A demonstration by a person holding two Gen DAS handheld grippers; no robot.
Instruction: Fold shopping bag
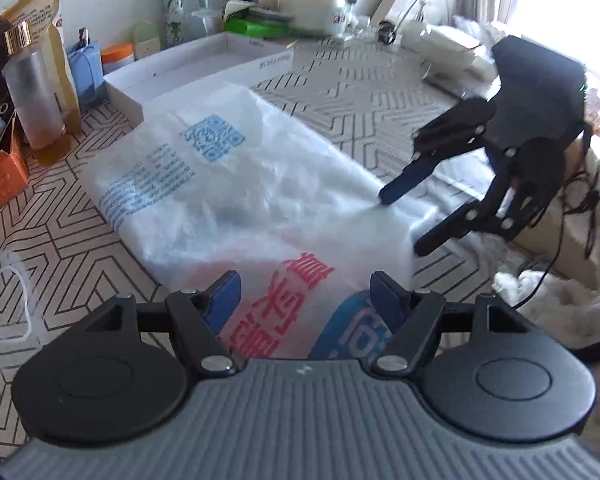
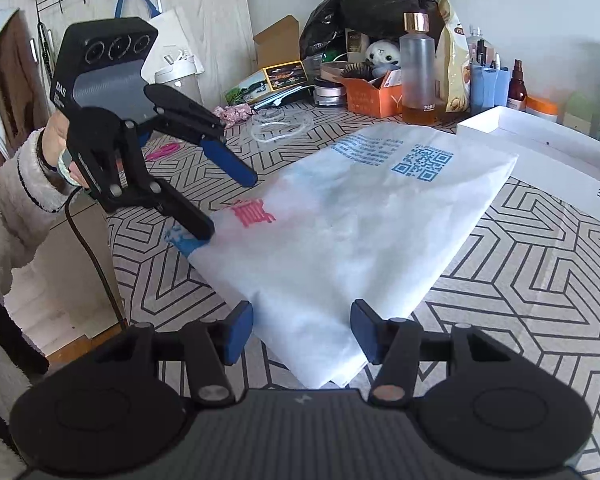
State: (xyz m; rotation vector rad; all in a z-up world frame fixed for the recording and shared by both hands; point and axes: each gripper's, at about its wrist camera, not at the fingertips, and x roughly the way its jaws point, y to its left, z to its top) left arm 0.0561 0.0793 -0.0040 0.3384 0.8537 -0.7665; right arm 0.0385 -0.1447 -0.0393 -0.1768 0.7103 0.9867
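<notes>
Currently flat on the patterned desk (image 2: 520, 280), half-folded shopping bag (image 2: 360, 232), left gripper (image 2: 232, 204) and right gripper (image 1: 400, 220) both with jaws apart over its near corners, nothing clamped; likely slipping or springing open if pinched through one slick layer only.

White plastic shopping bag (image 2: 352, 232), folded into a long flat strip, blue QR code and red characters, lying on patterned table (image 2: 520, 280)

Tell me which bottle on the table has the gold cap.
The tall frosted clear bottle with amber liquid at its bottom, beside the orange box; the spray bottles farther right lack gold caps.
</notes>
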